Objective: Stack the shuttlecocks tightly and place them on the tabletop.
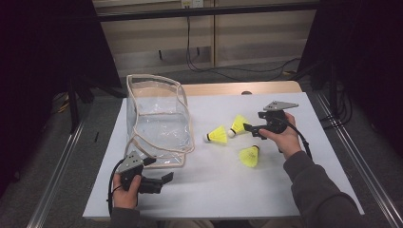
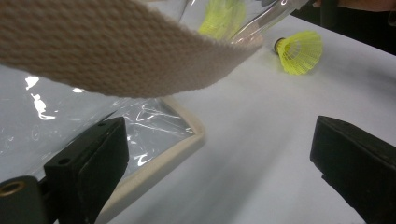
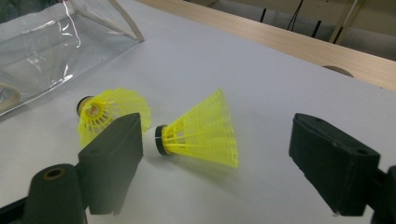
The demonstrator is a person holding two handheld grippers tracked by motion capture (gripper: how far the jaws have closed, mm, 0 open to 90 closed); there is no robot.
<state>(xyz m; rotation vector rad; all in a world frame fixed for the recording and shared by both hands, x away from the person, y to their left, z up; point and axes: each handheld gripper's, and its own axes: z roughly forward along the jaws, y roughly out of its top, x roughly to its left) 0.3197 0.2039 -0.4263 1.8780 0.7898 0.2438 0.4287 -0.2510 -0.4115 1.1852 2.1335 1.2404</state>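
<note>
- One white table sheet (image 1: 214, 190) is seen carrying everything; its far edge meets a strip of bare wood.
- One clear plastic bag (image 1: 159, 121), trimmed with beige woven tape, is stood upright toward the far left corner of the sheet, its open frame tilted.
- Two hand-held grippers are seen. The left gripper (image 1: 164, 180) is held near the front left corner, just beside the bag's base, with jaws wide apart and nothing between them. The right gripper (image 1: 248, 128) is held toward the right edge, jaws apart around a shuttlecock without the pads pressing it.
- Three yellow shuttlecocks are laid on their sides mid-sheet, right of the bag: mesh skirts in bright yellow, with white cork heads and a black band.
- The shuttlecock at the right gripper (image 3: 201, 133) is pointed cork-first toward the left shuttlecock (image 1: 216, 135); the front shuttlecock (image 1: 249, 156) lies nearer the front edge.
</note>
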